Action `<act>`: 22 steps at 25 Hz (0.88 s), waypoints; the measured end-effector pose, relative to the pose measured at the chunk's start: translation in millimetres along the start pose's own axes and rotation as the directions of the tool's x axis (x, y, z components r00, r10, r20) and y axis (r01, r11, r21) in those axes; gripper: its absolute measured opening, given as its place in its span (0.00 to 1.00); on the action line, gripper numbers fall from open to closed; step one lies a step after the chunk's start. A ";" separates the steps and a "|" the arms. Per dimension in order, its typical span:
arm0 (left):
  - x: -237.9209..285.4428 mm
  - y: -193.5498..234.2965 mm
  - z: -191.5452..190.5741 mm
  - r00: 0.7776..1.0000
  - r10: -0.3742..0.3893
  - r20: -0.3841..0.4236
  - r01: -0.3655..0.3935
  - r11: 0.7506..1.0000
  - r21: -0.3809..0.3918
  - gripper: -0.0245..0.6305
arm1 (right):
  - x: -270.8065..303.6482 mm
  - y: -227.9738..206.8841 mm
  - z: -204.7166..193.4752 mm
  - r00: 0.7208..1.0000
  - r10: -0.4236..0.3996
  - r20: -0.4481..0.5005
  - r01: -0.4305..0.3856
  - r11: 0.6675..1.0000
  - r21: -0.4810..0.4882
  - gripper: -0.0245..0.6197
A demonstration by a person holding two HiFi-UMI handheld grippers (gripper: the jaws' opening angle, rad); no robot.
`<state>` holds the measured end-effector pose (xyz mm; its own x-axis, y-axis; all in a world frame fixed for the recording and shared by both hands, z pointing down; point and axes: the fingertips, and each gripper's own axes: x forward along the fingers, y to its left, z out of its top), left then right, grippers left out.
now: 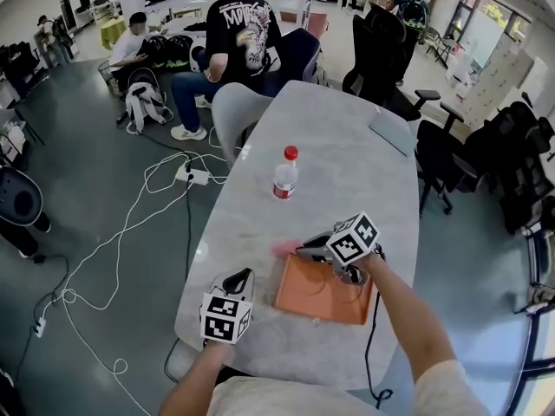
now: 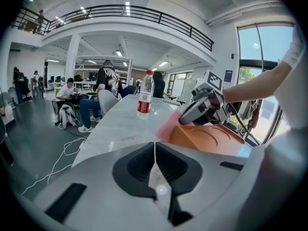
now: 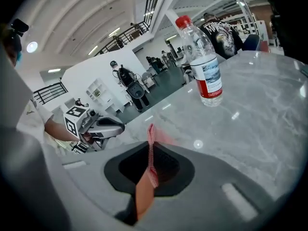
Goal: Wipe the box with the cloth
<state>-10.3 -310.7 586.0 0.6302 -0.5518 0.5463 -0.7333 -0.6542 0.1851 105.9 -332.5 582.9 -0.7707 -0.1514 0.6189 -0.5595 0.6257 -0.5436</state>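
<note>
Just beneath our right gripper [image 1: 305,251], clamped on a thin pink cloth [image 1: 284,249], lies the flat orange box [image 1: 325,300], its length running back under our wrist (a backward sweep looks natural). Our left gripper [image 1: 240,278], clenched empty, hovers beside the box.

The flat orange box [image 1: 323,293] is lying near the marble table's [image 1: 347,172] close edge. The pink cloth [image 1: 284,249] is hanging pinched in the right gripper [image 1: 305,251], resting against the box's far left corner.
</note>
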 end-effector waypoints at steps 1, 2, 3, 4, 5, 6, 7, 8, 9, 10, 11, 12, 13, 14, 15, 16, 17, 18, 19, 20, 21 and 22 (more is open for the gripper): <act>-0.1 0.2 0.0 1.000 0.000 0.001 0.000 1.000 0.000 0.06 | 0.7 0.3 -0.6 1.000 0.004 -0.009 -0.004 1.000 0.000 0.06; -0.1 0.3 0.4 1.000 0.001 0.002 -0.001 1.000 -0.001 0.06 | 0.8 0.5 -0.5 1.000 0.009 -0.016 -0.009 1.000 0.000 0.06; -0.1 0.2 0.9 1.000 0.003 0.001 -0.003 1.000 -0.001 0.06 | 0.5 0.4 0.0 1.000 0.014 -0.023 -0.014 1.000 0.001 0.06; -0.1 0.0 1.2 1.000 0.005 0.000 -0.005 1.000 -0.001 0.06 | 0.2 -0.1 0.2 0.999 0.018 -0.028 -0.018 1.000 0.003 0.06; -0.1 -0.4 1.4 1.000 0.006 -0.001 -0.006 1.000 -0.002 0.06 | -0.3 -1.0 -0.5 0.999 0.020 -0.034 -0.020 1.000 0.005 0.06; -0.1 -0.7 1.5 1.000 0.007 -0.001 -0.007 1.000 -0.003 0.06 | -1.0 -1.9 -1.7 0.999 0.020 -0.040 -0.019 1.000 0.005 0.06; -0.3 -1.0 1.6 1.000 0.007 -0.001 -0.007 1.000 -0.003 0.06 | -1.9 -2.4 -2.9 0.999 0.019 -0.044 -0.019 1.000 0.006 0.06; -0.6 -1.3 1.4 1.000 0.007 -0.002 -0.007 1.000 -0.002 0.06 | -3.0 -2.3 -4.0 0.999 0.019 -0.046 -0.019 1.000 0.009 0.06; -0.8 -1.7 1.0 1.000 0.006 -0.002 -0.006 1.000 -0.002 0.06 | -4.3 -2.2 -5.5 0.999 0.020 -0.047 -0.019 1.000 0.012 0.06; -0.5 -2.4 0.5 1.000 0.006 -0.003 -0.006 1.000 -0.001 0.06 | -5.9 -2.5 -7.4 0.999 0.019 -0.050 -0.019 1.000 0.016 0.06; 0.1 -3.5 0.1 1.000 0.005 -0.003 -0.005 1.000 0.000 0.06 | -7.8 -3.2 -9.7 0.998 0.018 -0.052 -0.018 1.000 0.018 0.06; 0.9 -4.8 0.1 1.000 0.004 -0.003 -0.004 1.000 0.001 0.06 | -10.0 -4.0 -12.1 0.998 0.017 -0.055 -0.016 1.000 0.020 0.06; 1.4 -6.1 0.5 1.000 0.004 -0.003 -0.004 1.000 0.003 0.06 | -12.5 -4.8 -14.2 0.998 0.015 -0.057 -0.014 1.000 0.021 0.06; 1.6 -7.4 1.0 1.000 0.003 -0.003 -0.003 1.000 0.004 0.06 | -15.1 -5.8 -16.3 0.998 0.012 -0.061 -0.010 1.000 0.021 0.06; 1.5 -8.5 1.6 1.000 0.002 -0.002 -0.002 1.000 0.004 0.06 | -17.7 -6.7 -18.3 0.998 0.008 -0.067 -0.006 1.000 0.021 0.06; 1.4 -9.5 2.0 1.000 0.002 -0.002 -0.002 1.000 0.004 0.06 | -20.4 -7.7 -20.3 0.997 0.004 -0.073 -0.003 1.000 0.022 0.06; 1.1 -10.6 2.0 1.000 0.002 -0.002 -0.002 1.000 0.005 0.06 | -23.0 -8.4 -22.4 0.997 0.002 -0.078 0.000 1.000 0.025 0.06; 0.6 -11.9 1.8 1.000 0.002 -0.002 -0.002 1.000 0.006 0.06 | -25.5 -9.0 -24.6 0.997 0.000 -0.082 0.003 1.000 0.029 0.06; 0.0 -13.3 1.4 1.000 0.002 -0.002 -0.002 1.000 0.007 0.06 | -27.8 -9.3 -27.0 0.996 -0.002 -0.084 0.005 0.999 0.033 0.06; -0.8 -14.7 1.1 1.000 0.002 -0.002 -0.002 1.000 0.007 0.06 | -30.0 -9.2 -28.9 0.996 -0.003 -0.085 0.006 0.999 0.035 0.06; -1.6 -15.9 1.1 1.000 0.002 -0.001 -0.002 1.000 0.008 0.06 | -32.1 -8.8 -30.3 0.996 -0.004 -0.085 0.007 0.999 0.037 0.06; -2.2 -16.9 1.6 1.000 0.002 0.000 -0.002 1.000 0.008 0.06 | -34.2 -8.6 -31.0 0.996 -0.006 -0.084 0.009 0.999 0.037 0.06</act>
<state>1.0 -299.3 580.3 0.6288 -0.5529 0.5468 -0.7323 -0.6575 0.1772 146.5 -308.9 584.0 -0.7393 -0.0902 0.6673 -0.5769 0.5959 -0.5586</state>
